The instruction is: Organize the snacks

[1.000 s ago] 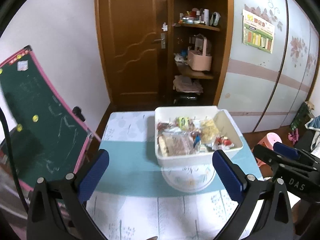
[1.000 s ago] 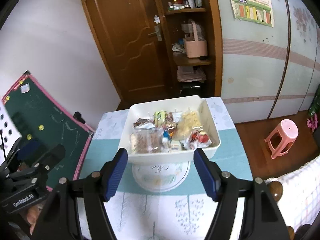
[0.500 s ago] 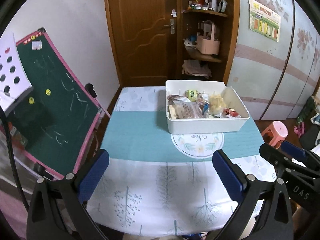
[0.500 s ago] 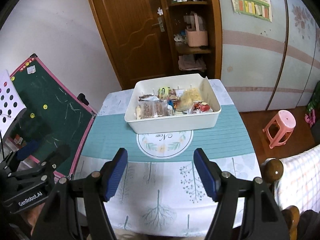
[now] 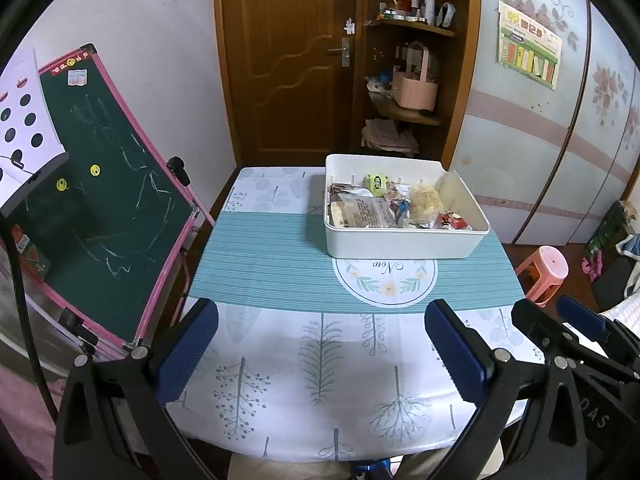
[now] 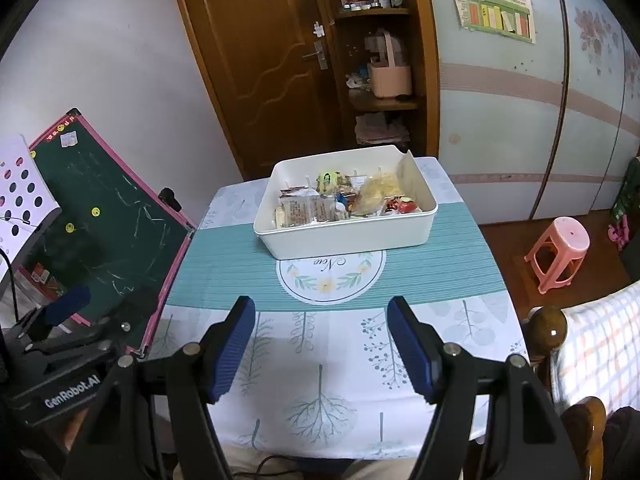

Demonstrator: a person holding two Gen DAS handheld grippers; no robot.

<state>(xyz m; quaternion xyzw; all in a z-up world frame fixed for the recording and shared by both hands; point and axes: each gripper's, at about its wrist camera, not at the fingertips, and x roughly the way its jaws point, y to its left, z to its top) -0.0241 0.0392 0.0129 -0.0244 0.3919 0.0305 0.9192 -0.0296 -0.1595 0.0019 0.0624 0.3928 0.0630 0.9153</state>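
Both grippers pulled back from bin [image 5: 404, 242] since earlier frames; more table [image 5: 280, 264] now visible. Left of bin: chalkboard [image 5: 100, 208]. Left gripper [image 5: 320, 354] near table's front edge, jaws spread, holding nothing. Bin on table's far half, snacks [image 5: 392, 208] inside. Right gripper [image 6: 322, 354] well short of bin, jaws spread, holding nothing. Right of bin: stool [image 6: 558, 254].

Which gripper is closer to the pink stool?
Right. The right hand-held gripper is on the side of the pink plastic stool; the left hand-held gripper sits farther away, beside the chalkboard.
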